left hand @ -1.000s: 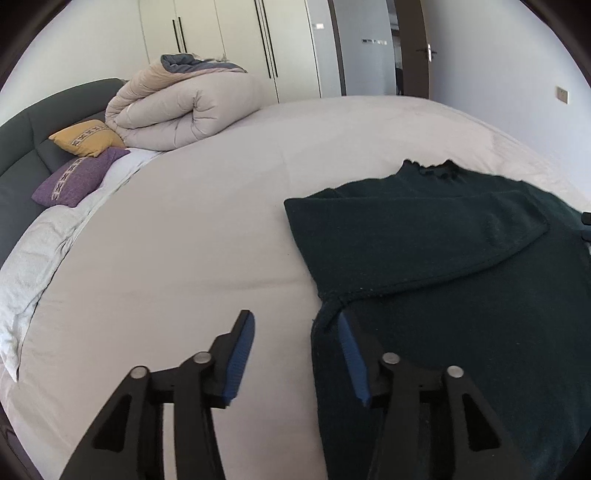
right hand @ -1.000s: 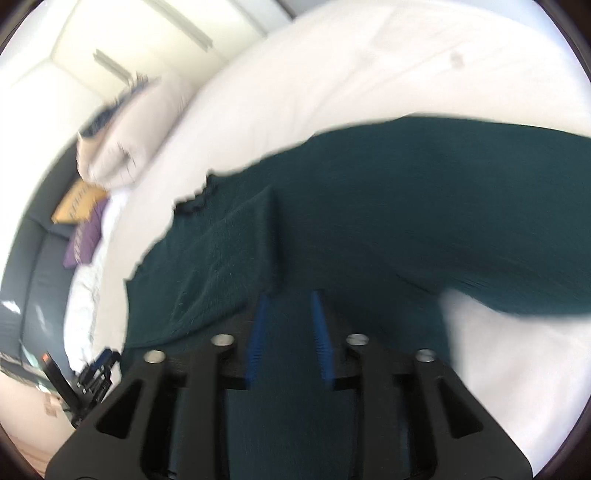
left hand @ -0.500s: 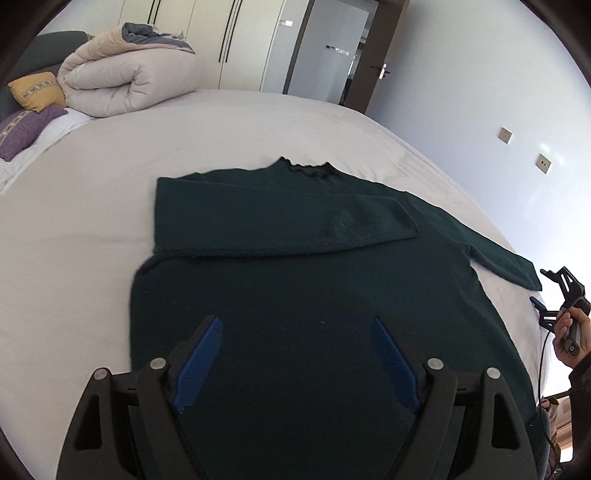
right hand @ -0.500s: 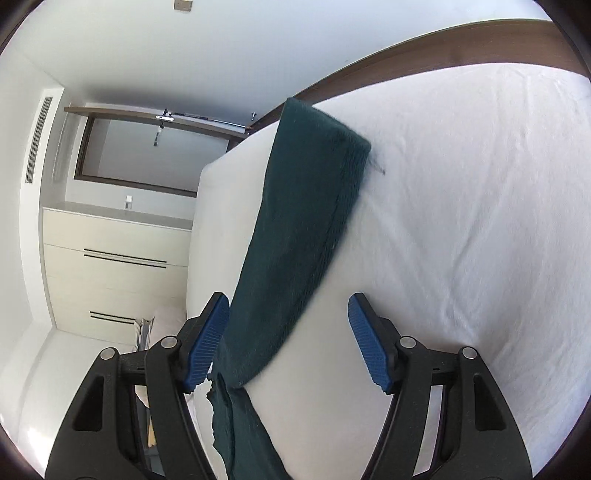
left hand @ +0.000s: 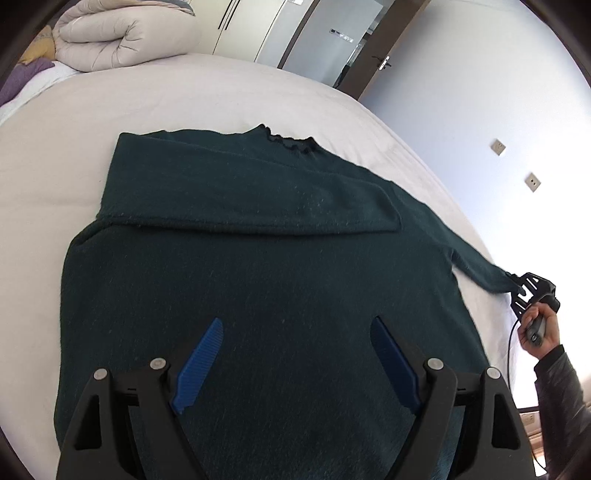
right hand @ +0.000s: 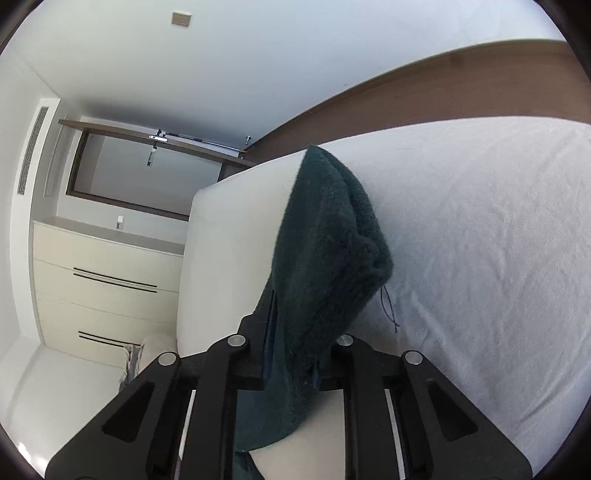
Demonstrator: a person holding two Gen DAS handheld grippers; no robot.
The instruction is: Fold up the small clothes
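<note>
A dark green sweater (left hand: 258,295) lies flat on the white bed (left hand: 184,92), neck at the far side. Its left sleeve (left hand: 258,199) is folded across the chest. My left gripper (left hand: 295,354) hovers open above the lower body of the sweater, nothing between its blue pads. The right sleeve (left hand: 476,266) stretches out toward the bed's right edge, where my right gripper (left hand: 519,286) holds its end. In the right wrist view the jaws of the right gripper (right hand: 291,332) are closing, pinching the bunched sleeve cuff (right hand: 328,229), which droops forward over the sheet (right hand: 480,221).
A rolled beige duvet (left hand: 122,33) and a purple pillow (left hand: 26,74) sit at the bed's far left. Wardrobe doors (left hand: 251,22) and a dark door (left hand: 384,48) stand behind. A person's hand (left hand: 539,328) grips the right tool. Cream drawers (right hand: 103,277) line the wall.
The left gripper swung from the sweater's left edge to over its middle and opened wider. The right gripper moved out to the sleeve end, straddled it open, then closed on it.
</note>
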